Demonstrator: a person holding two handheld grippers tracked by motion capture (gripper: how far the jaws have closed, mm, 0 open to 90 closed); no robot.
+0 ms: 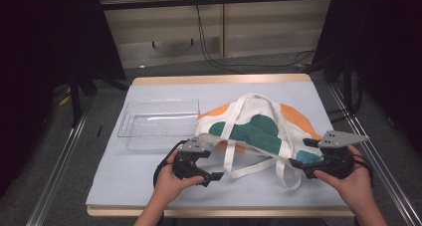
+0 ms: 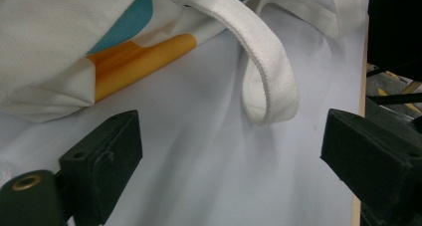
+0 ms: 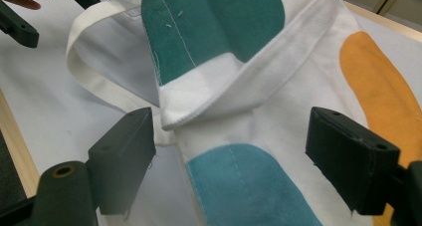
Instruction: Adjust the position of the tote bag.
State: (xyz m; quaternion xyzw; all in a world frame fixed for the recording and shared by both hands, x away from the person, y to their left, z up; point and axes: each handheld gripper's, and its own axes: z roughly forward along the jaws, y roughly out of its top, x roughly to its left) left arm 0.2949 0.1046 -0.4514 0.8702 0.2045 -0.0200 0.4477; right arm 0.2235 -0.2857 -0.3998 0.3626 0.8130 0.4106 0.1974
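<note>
A white tote bag (image 1: 259, 129) printed with teal and orange patches lies flat on the right half of the table. Its two white straps (image 1: 234, 156) trail toward the near edge. My left gripper (image 1: 211, 165) hovers just left of the straps, held in a hand. In the left gripper view its jaws stand wide apart around my left gripper (image 2: 231, 136), with the strap loop (image 2: 268, 81) just ahead and untouched. My right gripper (image 1: 301, 153) sits at the bag's near right corner. My right gripper (image 3: 231, 131) is open, and the bag's folded hem (image 3: 199, 106) lies between the jaws without contact.
A clear plastic bin (image 1: 159, 121) stands empty on the left of the pale table cover (image 1: 129, 186). The table's wooden edge (image 1: 219, 79) runs along the far side. Dark stands and cables flank the table on the floor.
</note>
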